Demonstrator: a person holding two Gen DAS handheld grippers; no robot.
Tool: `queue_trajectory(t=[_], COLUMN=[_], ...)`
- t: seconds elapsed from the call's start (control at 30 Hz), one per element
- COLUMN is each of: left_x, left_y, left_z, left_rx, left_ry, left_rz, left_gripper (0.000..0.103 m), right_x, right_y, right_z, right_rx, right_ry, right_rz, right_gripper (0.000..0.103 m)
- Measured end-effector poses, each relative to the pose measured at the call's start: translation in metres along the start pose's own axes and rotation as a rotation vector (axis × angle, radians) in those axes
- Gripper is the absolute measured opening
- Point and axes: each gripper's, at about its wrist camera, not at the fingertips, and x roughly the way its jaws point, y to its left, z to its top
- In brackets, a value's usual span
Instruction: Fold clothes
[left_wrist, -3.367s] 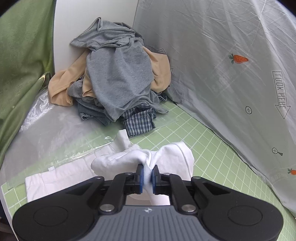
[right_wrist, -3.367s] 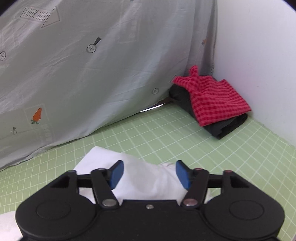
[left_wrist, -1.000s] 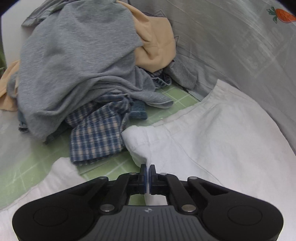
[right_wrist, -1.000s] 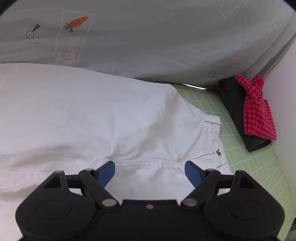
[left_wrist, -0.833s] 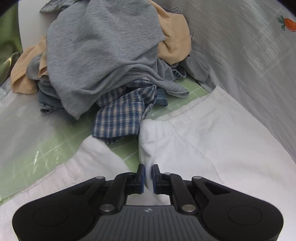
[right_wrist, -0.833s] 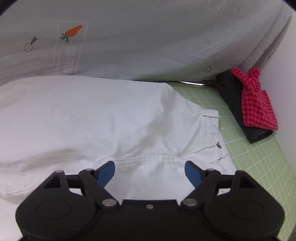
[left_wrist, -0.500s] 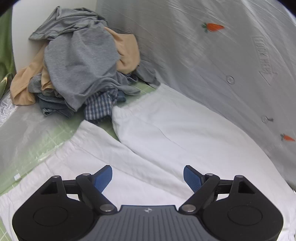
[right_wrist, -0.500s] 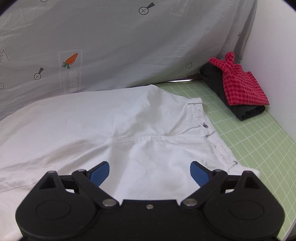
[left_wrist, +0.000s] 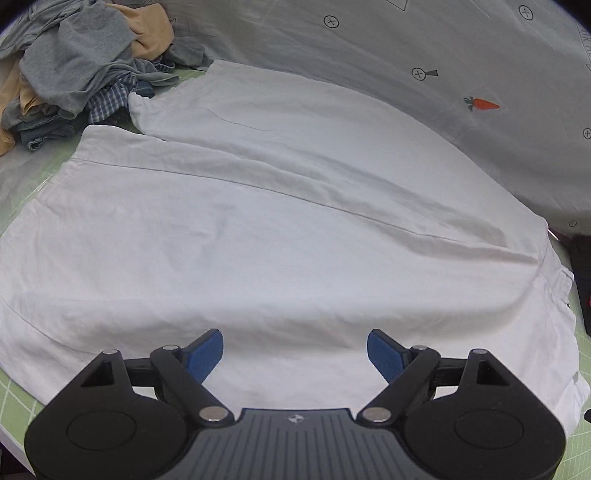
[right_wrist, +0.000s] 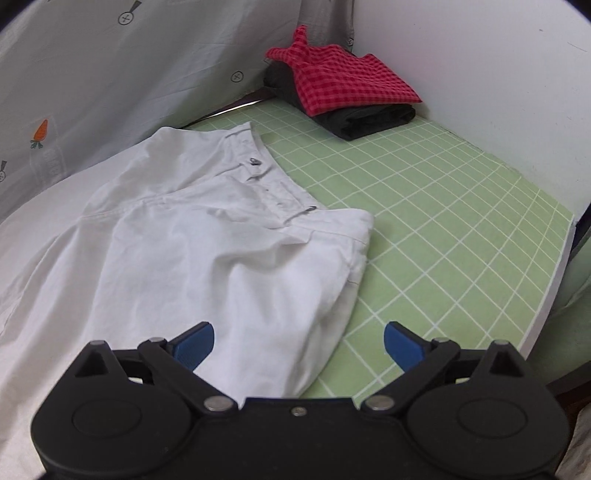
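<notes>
Holding my left tool (left_wrist: 294, 350) above the white trousers (left_wrist: 280, 229), I keep its blue pads (left_wrist: 202, 353) spread wide with nothing between them. My right tool (right_wrist: 298, 345) is likewise spread wide and empty, its left pad over the cloth and its right pad over the bare green grid mat (right_wrist: 443, 221) on the table. The white trousers lie flat across the mat. In the left wrist view both legs run toward 11 o'clock, and their hems end just beside the pile of unfolded clothes (left_wrist: 81, 62), which shows grey, tan and blue-checked fabric. In the right wrist view the waistband (right_wrist: 280, 192) runs from 12 o'clock toward 1 o'clock, with a metal button (right_wrist: 254, 161) visible on it, and the near waist corner is slightly rumpled. At 1 o'clock in that view, in the far corner of the table and well apart from the trousers, a folded red checked garment (right_wrist: 347, 85) rests on top of a folded black garment (right_wrist: 369, 118). A grey printed sheet (left_wrist: 424, 74) with carrot motifs hangs along the far side, touching the far trouser leg.
</notes>
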Motion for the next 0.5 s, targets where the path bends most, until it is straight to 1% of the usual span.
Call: queue_trajectory(t=[0.07,0.1,0.23,0.27,0.33,0.47,0.5], left_x=[-0.01,-0.014,-0.027,-0.029,-0.033,-0.04,-0.042], left_y=[-0.016,-0.024,-0.055,-0.061,-0.071,-0.086,-0.089], left_z=[-0.007,-0.011,-0.021,-0.024,-0.031,-0.047,-0.051], left_rx=[-0.006,-0.009,-0.01,-0.027,-0.063,-0.082,-0.082], left_ry=[-0.02,-0.029,-0.065,-0.071,-0.082,-0.09,-0.088], left_rz=[0.015,0.022,0.05,0.06,0.073,0.107,0.116], left_gripper=[0.086,0.086,0.086,0.086,0.086,0.086,0.086], right_x=[0.02,0.028,0.057,0.067,0.086,0.104,0.108], right_y=[-0.017,-0.021,-0.041,-0.042,-0.043,-0.037,-0.036], right_z=[0.009,0.014,0.039,0.043,0.05,0.054,0.055], right_rx=[-0.001,-0.007,0.006,0.003,-0.013,-0.084,-0.098], right_ry=[0.012,0.015,-0.004,0.011,0.037,0.032,0.042], right_rz=[-0.012,-0.016,0.037,0.047,0.065,0.097,0.104], right_gripper=[0.099,0.097,0.094,0.091,0.089,0.088,0.083])
